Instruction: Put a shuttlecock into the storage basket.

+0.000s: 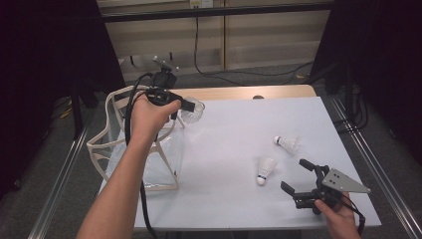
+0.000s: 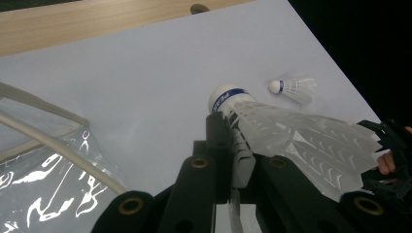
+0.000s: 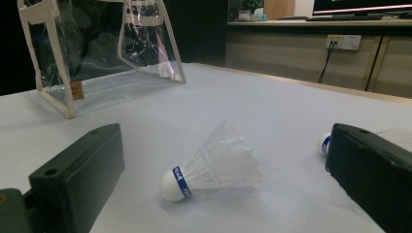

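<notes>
A: What lies beyond the white table [image 1: 234, 149]?
B: A beige panelled wall [image 1: 259, 35], with a black cable [image 1: 239, 73] trailing across the grey floor [image 1: 278, 77] below it.
A: And beside the table?
B: Dark curtains [image 1: 378, 55].

Shuttlecock [image 3: 211, 165] lying between wide-apart jaws, clear bag [image 3: 104, 53] beyond.

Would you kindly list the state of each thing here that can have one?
Left claw: shut on held shuttlecock.
Held shuttlecock: gripped, raised beside the bag.
Right claw: open, empty.
Clear bag: upright, top open.
Near shuttlecock: lying on table.
Far shuttlecock: lying on table.
</notes>
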The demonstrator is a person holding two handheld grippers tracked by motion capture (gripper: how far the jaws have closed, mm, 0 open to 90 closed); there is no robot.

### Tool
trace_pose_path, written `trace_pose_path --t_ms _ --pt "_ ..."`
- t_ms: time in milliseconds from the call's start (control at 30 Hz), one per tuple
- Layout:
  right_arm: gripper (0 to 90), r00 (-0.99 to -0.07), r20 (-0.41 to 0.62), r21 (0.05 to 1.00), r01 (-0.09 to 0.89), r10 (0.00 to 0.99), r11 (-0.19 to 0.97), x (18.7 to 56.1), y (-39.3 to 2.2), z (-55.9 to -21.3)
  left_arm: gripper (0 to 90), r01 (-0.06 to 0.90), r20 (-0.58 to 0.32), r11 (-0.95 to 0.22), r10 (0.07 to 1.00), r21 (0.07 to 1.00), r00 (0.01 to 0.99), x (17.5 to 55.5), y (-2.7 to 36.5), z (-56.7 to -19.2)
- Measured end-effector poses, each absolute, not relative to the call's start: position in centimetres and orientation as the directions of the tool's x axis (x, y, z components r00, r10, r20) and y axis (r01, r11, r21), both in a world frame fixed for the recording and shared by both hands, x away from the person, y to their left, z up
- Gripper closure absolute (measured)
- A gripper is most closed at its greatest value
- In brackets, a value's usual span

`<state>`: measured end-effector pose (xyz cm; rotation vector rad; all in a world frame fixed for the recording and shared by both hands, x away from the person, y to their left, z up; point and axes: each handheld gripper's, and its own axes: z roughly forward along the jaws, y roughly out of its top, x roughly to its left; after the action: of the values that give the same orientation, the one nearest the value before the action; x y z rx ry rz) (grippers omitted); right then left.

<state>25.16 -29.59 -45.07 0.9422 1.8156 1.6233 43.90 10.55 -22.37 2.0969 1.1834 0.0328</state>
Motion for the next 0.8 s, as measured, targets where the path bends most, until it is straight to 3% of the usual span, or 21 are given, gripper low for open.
trace_pose_path --t_ms 800 --pt "0.3 -0.619 0.071 0.988 0.154 0.782 0.032 25.1 -29.6 -45.1 88.2 0.743 -0.309 -0.299 0.769 0.599 0.559 44.3 11.8 -21.5"
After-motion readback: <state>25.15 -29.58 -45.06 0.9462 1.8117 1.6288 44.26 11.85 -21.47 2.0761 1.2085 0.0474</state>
